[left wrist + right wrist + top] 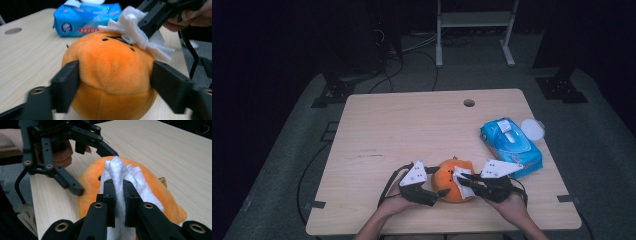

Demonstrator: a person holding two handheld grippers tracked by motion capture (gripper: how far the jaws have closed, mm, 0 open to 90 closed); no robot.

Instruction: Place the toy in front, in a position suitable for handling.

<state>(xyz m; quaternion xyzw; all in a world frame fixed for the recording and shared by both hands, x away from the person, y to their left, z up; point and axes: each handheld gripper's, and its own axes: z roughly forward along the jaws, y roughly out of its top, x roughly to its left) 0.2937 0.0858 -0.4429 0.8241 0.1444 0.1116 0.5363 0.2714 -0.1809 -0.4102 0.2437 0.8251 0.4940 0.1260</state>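
An orange plush toy [451, 189] with a stitched face sits near the table's front edge. My left gripper [115, 82] has one black jaw on each side of the toy [112, 62], and both pads touch its fabric. From the other side my right gripper [119, 192] is shut on a crumpled white wipe [117, 170] and holds it against the top of the toy [155, 195]. In the high view the left gripper [438, 181] and right gripper [463, 181] meet over the toy, the wipe [465, 176] between them. A hand holds each gripper.
A blue pack of wet wipes [511, 145] lies right of the toy, with a round white lid [532, 129] beside it. A cable hole [469, 103] sits near the table's far edge. Bare wood table [402, 130] spreads to the left and behind.
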